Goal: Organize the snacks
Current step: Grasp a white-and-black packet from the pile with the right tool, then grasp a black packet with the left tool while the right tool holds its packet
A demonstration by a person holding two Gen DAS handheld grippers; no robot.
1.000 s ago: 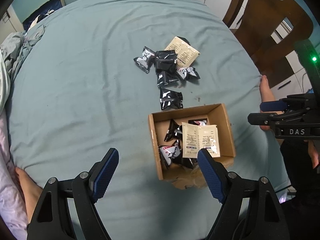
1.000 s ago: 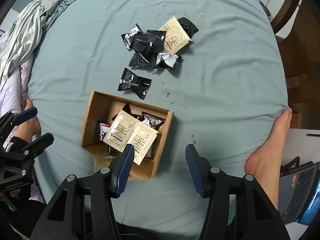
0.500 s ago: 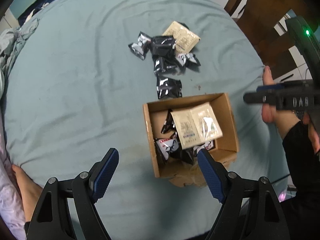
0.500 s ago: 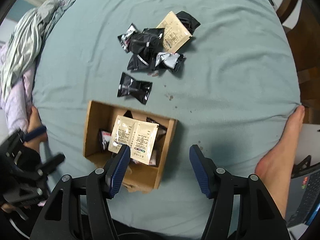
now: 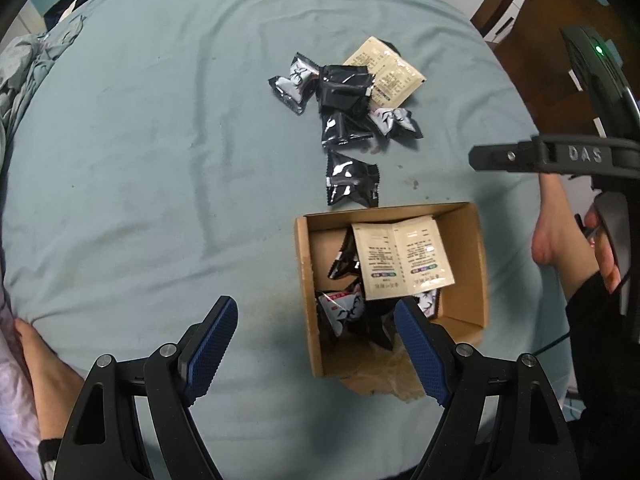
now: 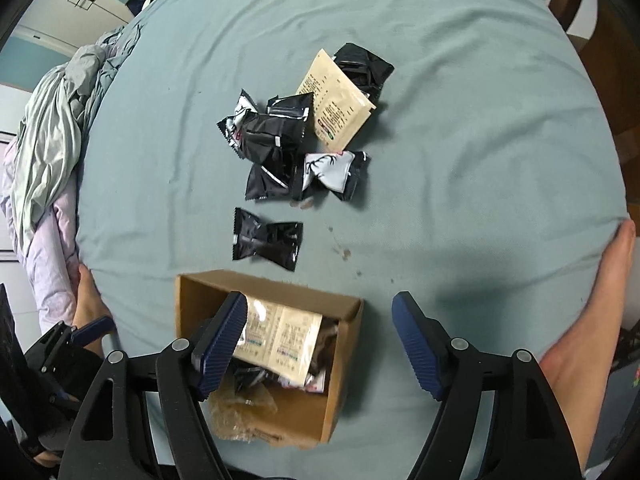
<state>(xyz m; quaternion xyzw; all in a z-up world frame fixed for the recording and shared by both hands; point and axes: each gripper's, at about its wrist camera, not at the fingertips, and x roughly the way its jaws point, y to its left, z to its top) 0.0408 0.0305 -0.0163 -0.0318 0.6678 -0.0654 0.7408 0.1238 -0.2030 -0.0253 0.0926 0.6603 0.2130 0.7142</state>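
Note:
A cardboard box (image 5: 476, 240) (image 6: 188, 300) on the teal cloth holds a cream double sachet (image 5: 402, 256) (image 6: 280, 340) and several black-and-white snack packets. A lone black packet (image 5: 352, 180) (image 6: 266, 238) lies just beyond the box. Farther off is a pile of black packets (image 5: 344, 96) (image 6: 276, 132) with a cream sachet (image 5: 388, 72) (image 6: 336, 116). My left gripper (image 5: 316, 340) is open and empty, above the box's near left corner. My right gripper (image 6: 320, 344) is open and empty, above the box's right half.
The teal cloth covers a round table (image 5: 140, 160) (image 6: 480, 140). Crumpled bedding (image 6: 52, 140) lies at the left. A wooden chair (image 5: 560, 20) stands at the far right. Bare feet (image 6: 592, 320) (image 5: 548, 236) rest at the table edge.
Both grippers have moved forward toward the box and snack pile, staying open. The right gripper now hangs over the box instead of beside it.

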